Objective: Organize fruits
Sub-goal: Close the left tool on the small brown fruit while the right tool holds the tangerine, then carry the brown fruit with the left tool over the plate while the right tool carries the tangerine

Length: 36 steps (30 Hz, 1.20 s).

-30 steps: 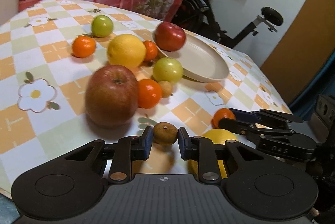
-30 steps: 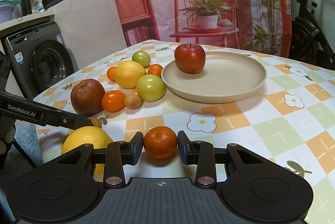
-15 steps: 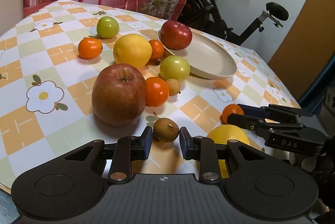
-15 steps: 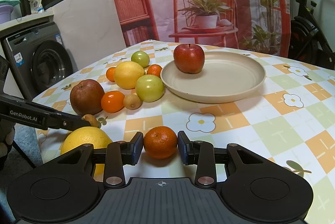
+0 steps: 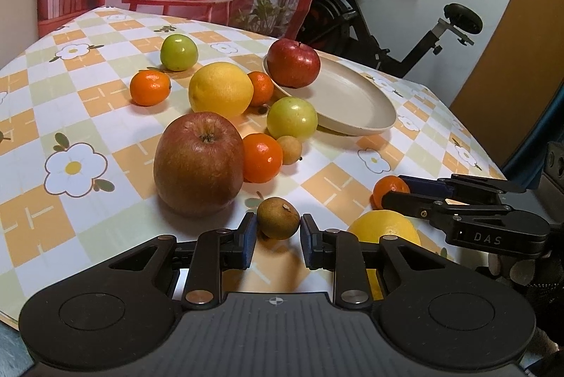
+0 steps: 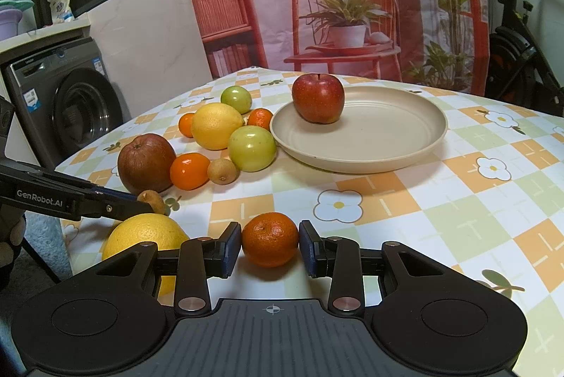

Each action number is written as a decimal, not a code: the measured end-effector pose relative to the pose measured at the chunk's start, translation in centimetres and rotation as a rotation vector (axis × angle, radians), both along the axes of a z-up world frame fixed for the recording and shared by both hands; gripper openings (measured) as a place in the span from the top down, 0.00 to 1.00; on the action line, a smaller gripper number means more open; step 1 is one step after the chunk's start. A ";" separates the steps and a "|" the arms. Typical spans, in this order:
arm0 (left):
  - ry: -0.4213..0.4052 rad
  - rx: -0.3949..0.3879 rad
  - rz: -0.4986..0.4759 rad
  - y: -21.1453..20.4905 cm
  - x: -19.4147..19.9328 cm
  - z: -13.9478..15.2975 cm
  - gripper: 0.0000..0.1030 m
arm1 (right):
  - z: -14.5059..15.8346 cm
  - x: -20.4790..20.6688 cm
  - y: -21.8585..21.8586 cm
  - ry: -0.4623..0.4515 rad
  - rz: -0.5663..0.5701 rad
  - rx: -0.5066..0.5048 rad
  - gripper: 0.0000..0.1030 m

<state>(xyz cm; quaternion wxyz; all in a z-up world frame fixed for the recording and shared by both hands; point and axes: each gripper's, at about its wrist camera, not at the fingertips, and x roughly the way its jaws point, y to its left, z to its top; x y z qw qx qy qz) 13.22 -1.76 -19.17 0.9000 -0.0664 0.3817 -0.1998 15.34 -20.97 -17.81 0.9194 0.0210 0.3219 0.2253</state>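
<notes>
A small brown fruit (image 5: 278, 217) sits between the fingertips of my left gripper (image 5: 276, 230), low over the tablecloth; its jaws are closing and the pads press the fruit's sides. My right gripper (image 6: 270, 245) is shut on a mandarin (image 6: 270, 239) near the table's front edge. In the right wrist view, the left gripper (image 6: 146, 205) reaches in from the left. The right gripper (image 5: 389, 192) shows at the right of the left wrist view. A red apple (image 6: 318, 98) stands on the beige plate (image 6: 387, 137).
Loose fruit lies left of the plate: a large brownish apple (image 5: 199, 162), a yellow citrus (image 5: 220, 88), two green fruits (image 5: 292, 118), mandarins (image 5: 262, 158) and a small tan fruit (image 5: 289, 149). Another yellow citrus (image 6: 144, 236) lies between the grippers. An exercise bike (image 5: 387, 35) stands beyond the table.
The left wrist view has shifted slightly. Both grippers stay where they were, each with its fruit between the fingers.
</notes>
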 end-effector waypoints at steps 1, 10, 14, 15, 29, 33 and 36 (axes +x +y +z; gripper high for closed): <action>-0.001 0.000 0.000 0.0 0.0 0.0 0.73 | 0.0 0.0 0.1 0.000 0.000 0.000 0.68; 0.003 0.009 -0.001 -0.1 0.0 -0.1 0.72 | 0.0 0.0 0.0 0.000 0.000 0.000 0.68; 0.000 0.039 -0.019 -0.5 0.3 -0.2 0.72 | 0.0 0.0 0.0 0.000 0.001 0.000 0.68; -0.003 0.047 -0.020 -0.7 0.4 -0.3 0.72 | 0.0 0.0 0.0 0.001 0.000 0.000 0.68; -0.050 0.047 -0.030 -0.9 0.8 0.0 0.73 | -0.1 0.0 -0.1 0.002 0.000 0.005 0.68; -0.057 0.045 -0.030 -0.8 0.5 0.2 0.73 | -0.1 0.1 -0.2 0.003 0.000 0.005 0.68; -0.069 0.047 -0.026 -0.6 0.4 0.7 0.73 | -0.2 0.0 -0.1 0.006 -0.003 0.010 0.68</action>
